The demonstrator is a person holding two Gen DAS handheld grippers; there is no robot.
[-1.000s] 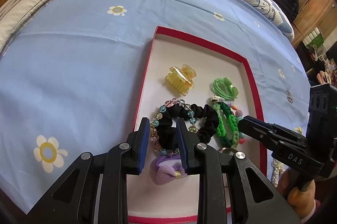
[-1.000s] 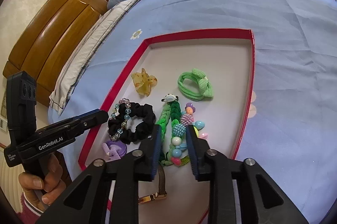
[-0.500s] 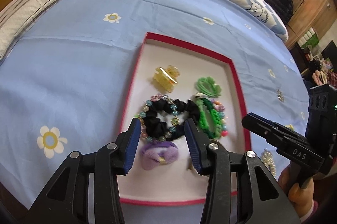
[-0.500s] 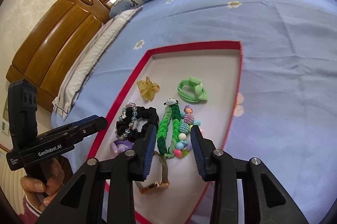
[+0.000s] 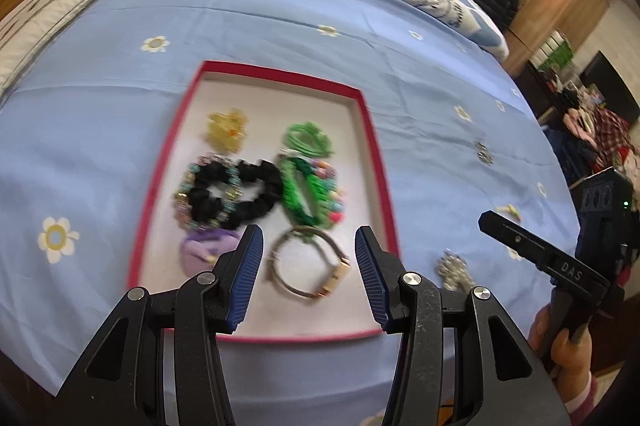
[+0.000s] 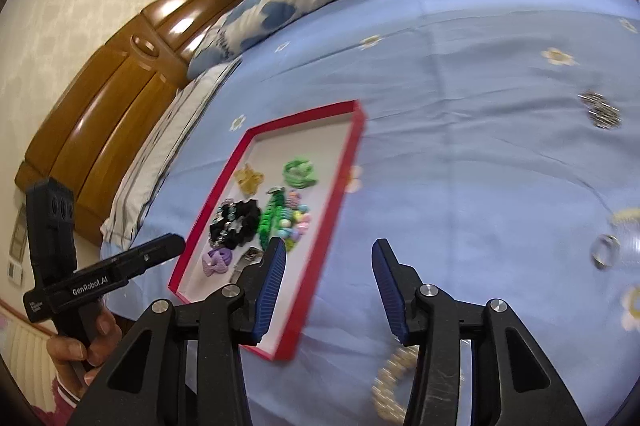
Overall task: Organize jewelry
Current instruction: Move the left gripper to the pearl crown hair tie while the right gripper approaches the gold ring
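A: Where does the left wrist view look from?
B: From behind the left tool (image 5: 309, 276), angled down the bed (image 5: 420, 129) onto the tray (image 5: 382, 177), fairly near.
A: And the right?
B: From behind the right tool (image 6: 329, 289), farther right, facing the headboard (image 6: 120, 105). Both share the tray (image 6: 336, 193), and each sees the other tool.

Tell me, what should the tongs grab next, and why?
Probably the right tongs should dip to the pearl bracelet lying on the blue sheet just beneath them. Both tongs have just been opening and hold nothing, and the bracelet sits outside the red tray where the other pieces already lie.
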